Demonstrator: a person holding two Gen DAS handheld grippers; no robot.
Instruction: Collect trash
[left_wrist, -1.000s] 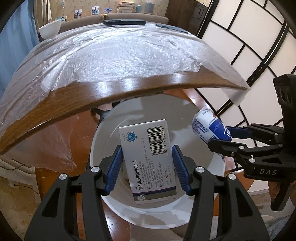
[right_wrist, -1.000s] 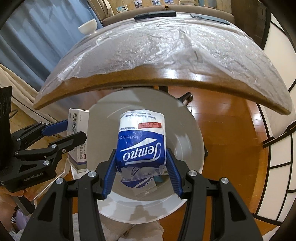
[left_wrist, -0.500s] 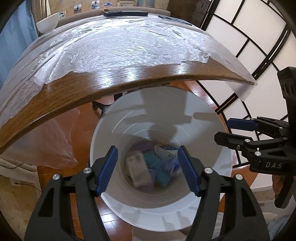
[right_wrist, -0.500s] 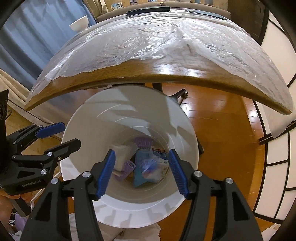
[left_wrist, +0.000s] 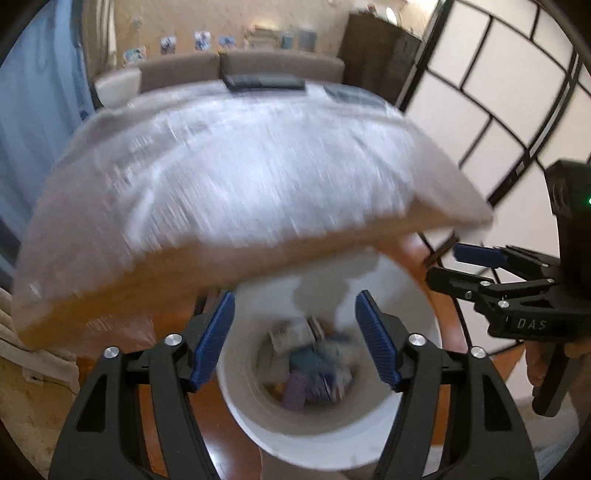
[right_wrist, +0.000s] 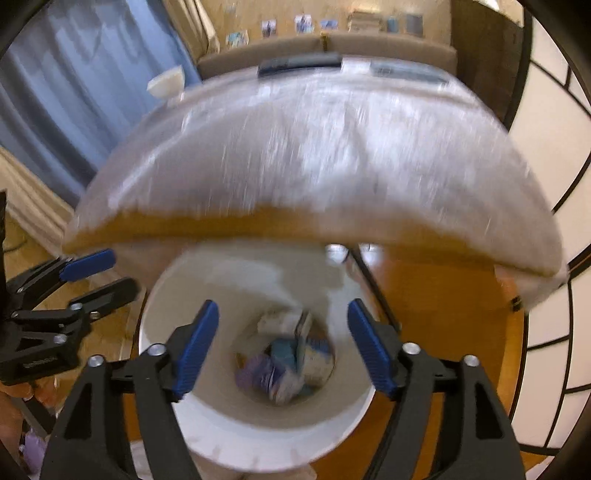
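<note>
Trash (right_wrist: 284, 362) heaped at the bottom of the white bin (right_wrist: 207, 417) — blurred boxes and packets, left gripper (left_wrist: 295, 338) and right gripper (right_wrist: 282, 341) above it, jaws opening, nothing between them, plastic-covered table (left_wrist: 236, 177) beyond.

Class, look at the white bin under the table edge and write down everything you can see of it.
The white bin is a round, smooth-walled bucket, plastic by the look of it, standing upright and open-topped on the wooden floor, partly tucked under the table edge. Its walls narrow toward the bottom. A blurred heap of trash, white, teal and purple packets, lies at the bottom. Neither gripper touches it.
</note>
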